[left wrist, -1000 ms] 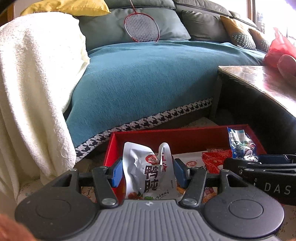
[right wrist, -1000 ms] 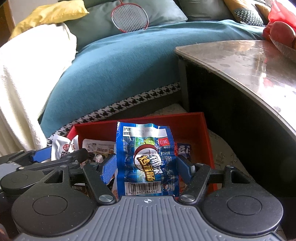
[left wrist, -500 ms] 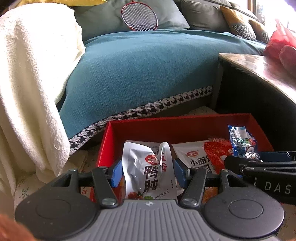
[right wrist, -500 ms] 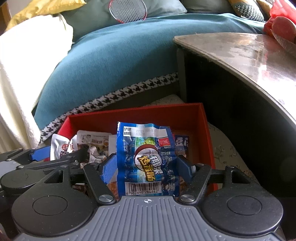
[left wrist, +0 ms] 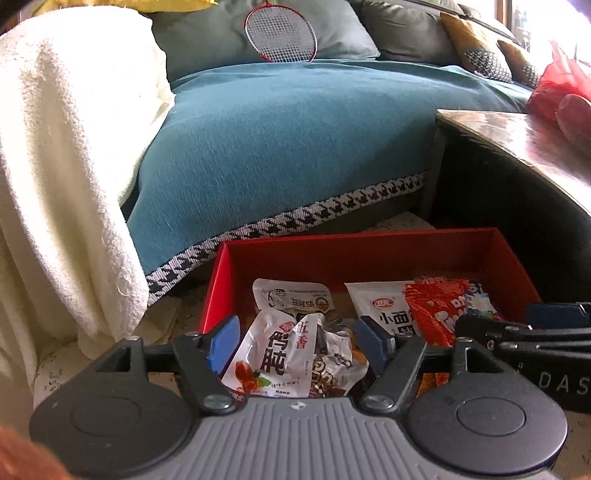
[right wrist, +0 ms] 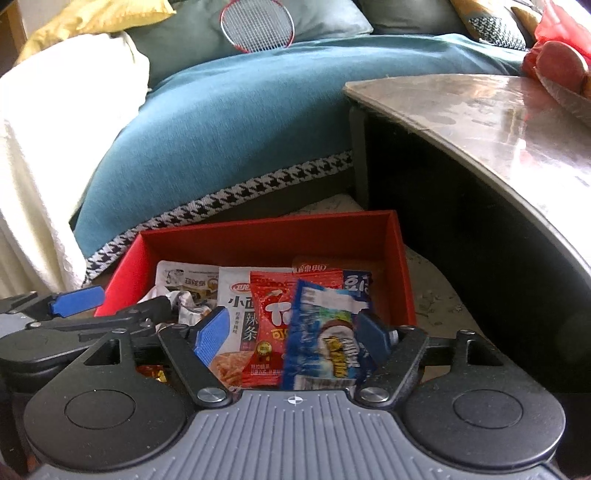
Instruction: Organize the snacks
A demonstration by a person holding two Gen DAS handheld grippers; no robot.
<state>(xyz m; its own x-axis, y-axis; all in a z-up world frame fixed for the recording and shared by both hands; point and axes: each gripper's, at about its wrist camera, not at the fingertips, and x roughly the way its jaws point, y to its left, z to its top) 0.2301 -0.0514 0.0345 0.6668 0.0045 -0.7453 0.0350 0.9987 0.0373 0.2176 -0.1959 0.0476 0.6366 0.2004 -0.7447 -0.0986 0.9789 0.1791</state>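
two handheld grippers hang side by side over a red box that stands on the floor between a sofa with a teal cover and a dark coffee table. the left gripper has its jaws opening; a white duck-gizzard packet lies between its blue pads, tilted, with a gap on each side, so the pads no longer press it. the packet rests on other wrappers at the near left end of the box. the right gripper also has its jaws opening; a blue snack packet stands between them, leaning left, its right edge just beside or touching the right pad, its left edge well clear of the left pad. i cannot tell whether that packet rests on the pile or hangs. beneath and beside it in the box lie a red packet, a white spicy-strip packet and another white packet at the far left. a badminton racket leans on the sofa cushions, and a cream blanket drapes over the sofa's left end.
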